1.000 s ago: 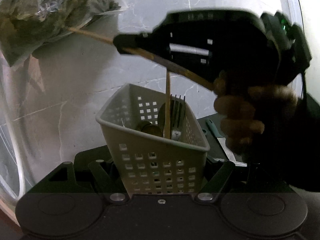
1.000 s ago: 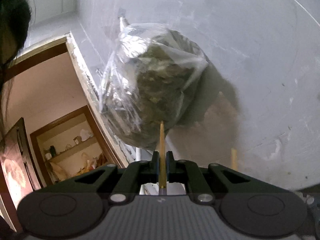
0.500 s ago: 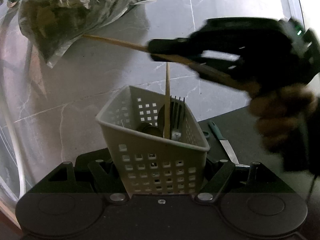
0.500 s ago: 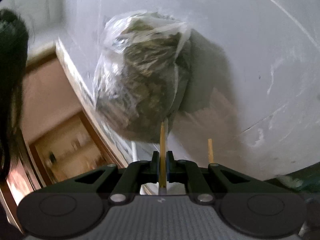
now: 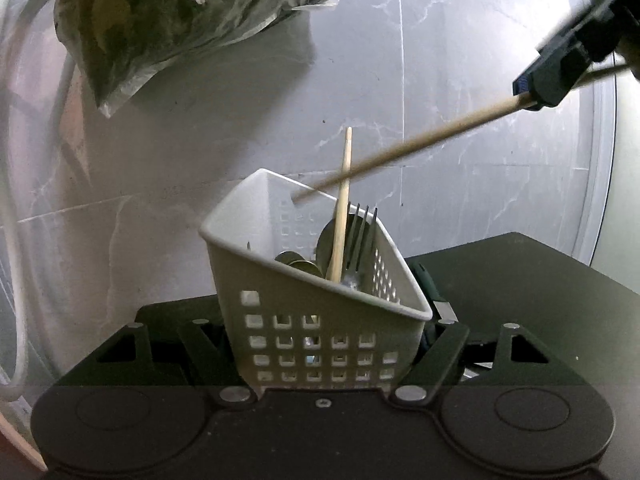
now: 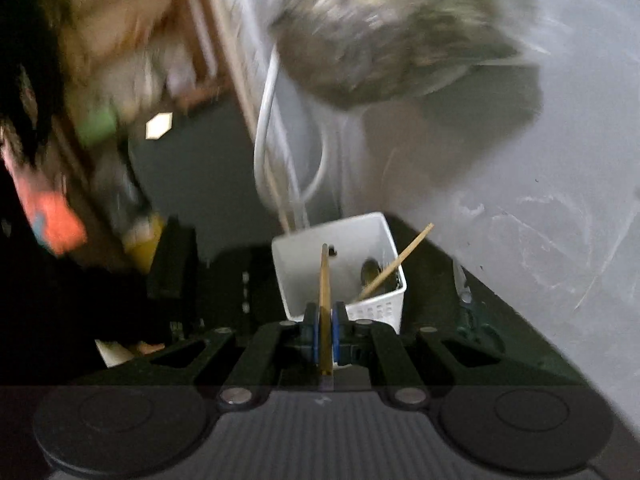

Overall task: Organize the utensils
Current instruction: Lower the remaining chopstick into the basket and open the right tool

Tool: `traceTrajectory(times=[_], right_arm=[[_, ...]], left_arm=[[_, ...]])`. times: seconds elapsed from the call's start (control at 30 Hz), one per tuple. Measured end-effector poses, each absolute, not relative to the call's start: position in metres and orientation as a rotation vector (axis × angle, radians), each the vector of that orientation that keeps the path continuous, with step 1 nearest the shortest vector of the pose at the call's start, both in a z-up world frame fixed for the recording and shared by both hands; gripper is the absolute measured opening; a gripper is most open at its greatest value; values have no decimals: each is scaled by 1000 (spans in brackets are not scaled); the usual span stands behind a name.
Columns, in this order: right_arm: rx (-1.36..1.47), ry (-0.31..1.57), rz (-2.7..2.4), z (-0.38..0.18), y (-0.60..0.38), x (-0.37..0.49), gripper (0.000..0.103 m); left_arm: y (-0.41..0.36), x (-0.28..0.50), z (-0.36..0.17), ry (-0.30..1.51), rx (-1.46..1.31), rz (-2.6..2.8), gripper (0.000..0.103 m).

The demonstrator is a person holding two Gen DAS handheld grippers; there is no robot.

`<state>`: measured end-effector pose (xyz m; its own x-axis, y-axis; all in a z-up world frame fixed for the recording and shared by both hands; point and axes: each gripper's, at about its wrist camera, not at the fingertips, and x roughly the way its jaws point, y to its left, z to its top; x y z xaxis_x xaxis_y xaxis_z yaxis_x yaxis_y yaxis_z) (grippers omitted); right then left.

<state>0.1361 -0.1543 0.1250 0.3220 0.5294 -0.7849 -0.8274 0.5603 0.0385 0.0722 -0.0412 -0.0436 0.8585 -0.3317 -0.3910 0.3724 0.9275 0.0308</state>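
A white perforated utensil basket (image 5: 320,320) is clamped between my left gripper's (image 5: 324,340) fingers. It holds a wooden chopstick (image 5: 342,216), a fork (image 5: 360,236) and spoons. My right gripper (image 6: 325,336) is shut on a second chopstick (image 6: 324,280). In the left wrist view it (image 5: 556,76) is at the upper right, and its chopstick (image 5: 400,152) slants down with the tip over the basket's back rim. The right wrist view shows the basket (image 6: 340,264) below with the first chopstick (image 6: 396,260) leaning in it.
A plastic bag of greens (image 5: 180,12) hangs on the grey marble wall above the basket. A dark countertop (image 5: 520,272) carries a green-handled knife (image 6: 464,292) to the right of the basket. White hoses (image 6: 272,128) run down the wall at the left.
My right gripper swung from the upper left, pointing at the bag, to the upper right. It now tilts down, so its chopstick tip points into the basket. The left gripper and basket held still.
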Motion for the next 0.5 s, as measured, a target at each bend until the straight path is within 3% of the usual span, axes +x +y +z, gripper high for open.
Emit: traceTrajectory(times=[0.2,0.43,0.5], right_arm=[[-906,1013,970,125,-85,158,7],[-1132,1014,1070,101,-15,180,8],[-1144,1000,1083,97,-6,183,26]], left_arm=[[-40,72,-46,375,103,-374,78],[-38,69,-50,363,75,-362,78],[-38,68,-51,362,68,-358,78]])
